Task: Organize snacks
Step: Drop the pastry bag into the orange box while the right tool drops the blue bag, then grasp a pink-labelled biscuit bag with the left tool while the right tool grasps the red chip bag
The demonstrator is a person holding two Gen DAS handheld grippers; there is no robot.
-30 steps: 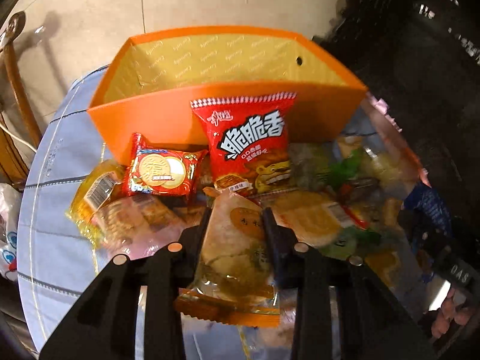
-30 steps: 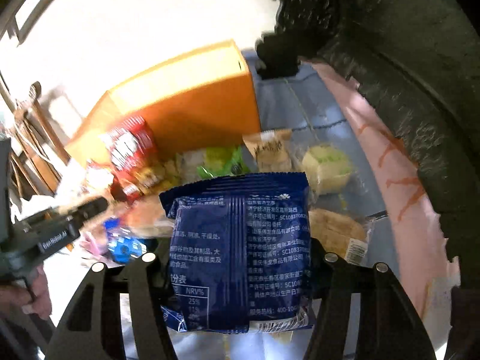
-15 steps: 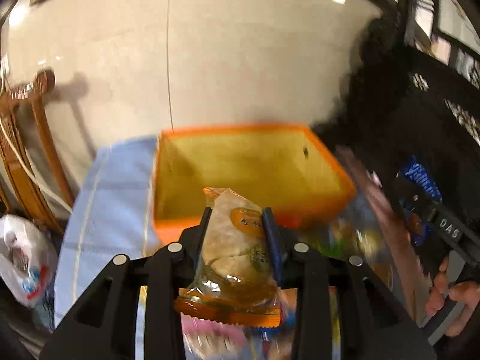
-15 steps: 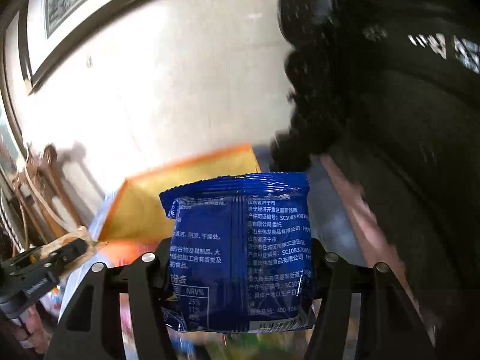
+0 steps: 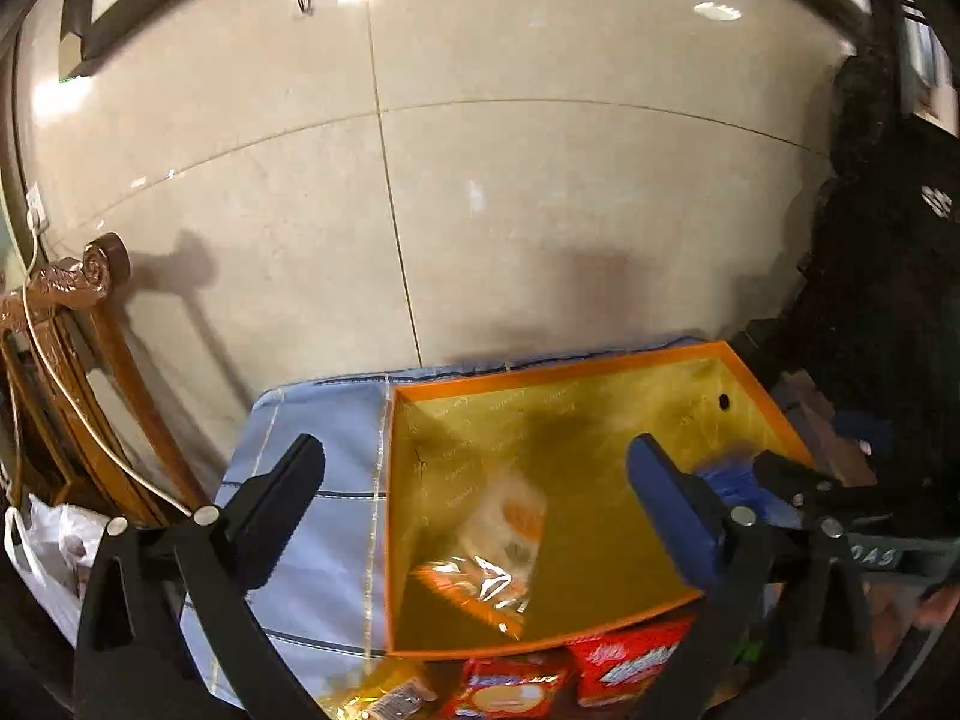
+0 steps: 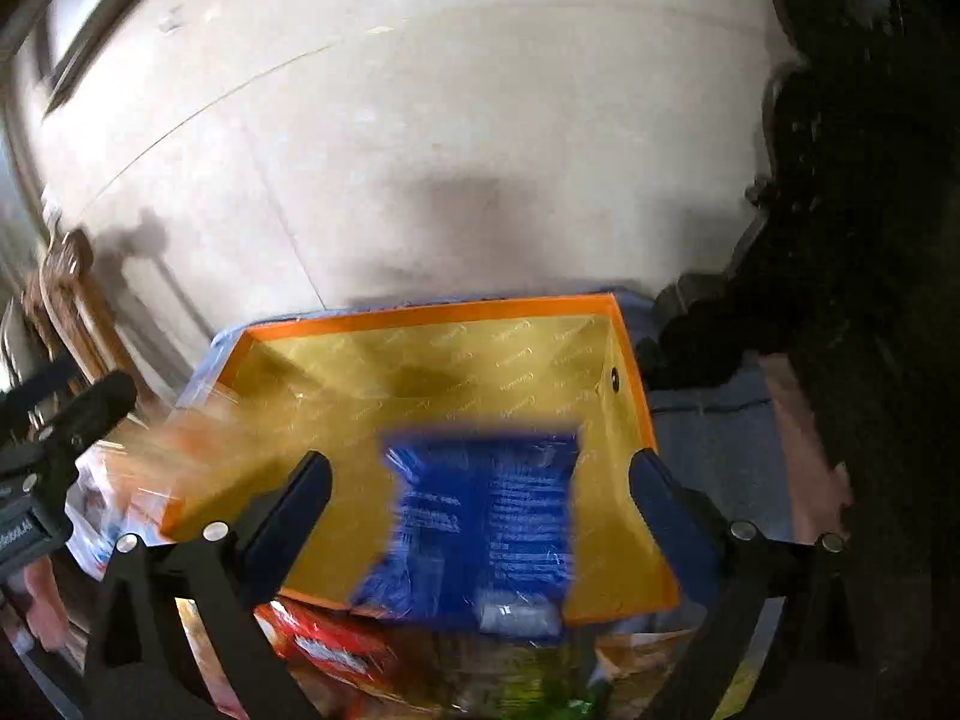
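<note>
First two packs dropping into the orange box (image 5: 600, 372).
Both hand-held grippers, left (image 5: 474, 498) and right (image 6: 480, 504), have just sprung wide, empty; I still see a snack pile (image 5: 540, 684) in front of it.

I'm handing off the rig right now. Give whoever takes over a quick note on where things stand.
Left gripper: jaws have just opened, nothing between them; its clear-wrapped cake is blurred over the left side of the orange box.
Right gripper: jaws have just opened too; the blue packet is loose between them, blurred, above the box's near edge.
Done: both snacks released at the box.
Left: red packets and others in front of the box.
</note>
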